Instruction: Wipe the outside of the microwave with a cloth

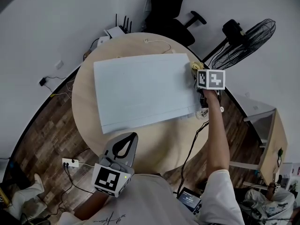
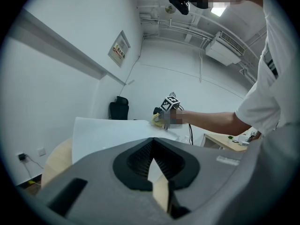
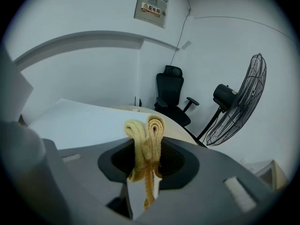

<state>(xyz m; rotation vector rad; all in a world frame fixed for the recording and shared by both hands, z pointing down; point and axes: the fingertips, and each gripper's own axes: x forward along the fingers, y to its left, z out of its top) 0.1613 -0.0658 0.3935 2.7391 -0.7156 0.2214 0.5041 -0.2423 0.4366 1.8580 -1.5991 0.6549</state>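
Observation:
The microwave (image 1: 140,90) shows as a broad white box top on a round wooden table (image 1: 159,146). My right gripper (image 1: 197,76) is at the box's far right corner, shut on a folded yellow cloth (image 1: 193,66). In the right gripper view the cloth (image 3: 146,146) stands up in a loop between the jaws, with the white top (image 3: 79,123) to its left. My left gripper (image 1: 127,143) hovers over the table's near edge, short of the microwave, shut with nothing in it. In the left gripper view the box (image 2: 112,132) lies ahead and the cloth (image 2: 157,120) shows at its far corner.
A standing fan (image 1: 246,39) and a black office chair (image 1: 173,8) stand beyond the table to the right. A router (image 1: 115,31) sits by the wall. A black cable (image 1: 190,153) hangs off the table's right side. A power strip (image 1: 70,163) lies on the floor at left.

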